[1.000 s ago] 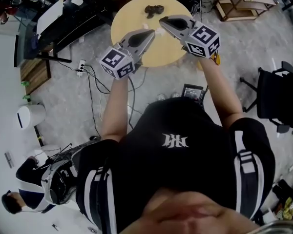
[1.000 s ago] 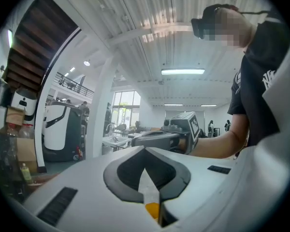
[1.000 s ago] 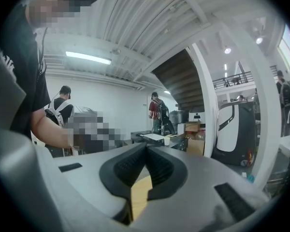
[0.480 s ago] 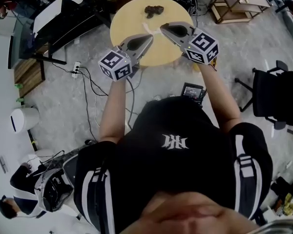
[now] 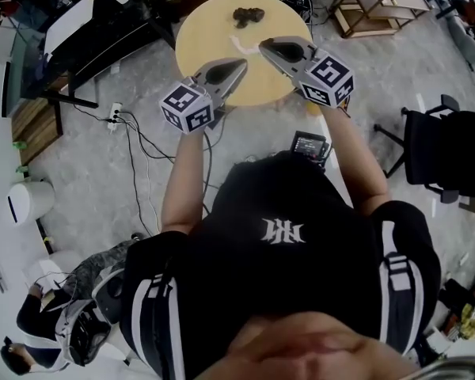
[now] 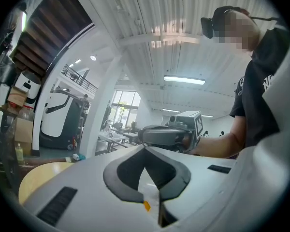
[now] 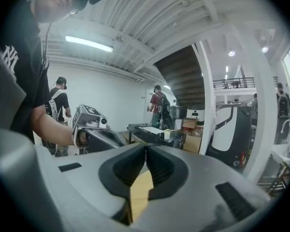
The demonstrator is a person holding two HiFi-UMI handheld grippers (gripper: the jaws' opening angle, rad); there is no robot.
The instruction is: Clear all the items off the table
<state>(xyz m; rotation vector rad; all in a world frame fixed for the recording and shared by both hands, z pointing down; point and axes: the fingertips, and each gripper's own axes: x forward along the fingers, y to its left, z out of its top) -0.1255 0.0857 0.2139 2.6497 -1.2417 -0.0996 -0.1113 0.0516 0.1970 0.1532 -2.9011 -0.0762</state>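
Over the round yellow wooden table [image 5: 202,34], near its 6 o'clock edge | left gripper [image 5: 239,64] is hanging, smooth grey jaws pressed together, empty | right gripper [image 5: 264,47] is hanging, jaws together, empty | dark lumpy thing [image 5: 248,16] is sitting at the table's 12 o'clock

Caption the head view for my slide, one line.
Left gripper and right gripper, both shut, held over the near edge of a round table; one dark item lies at its far side.
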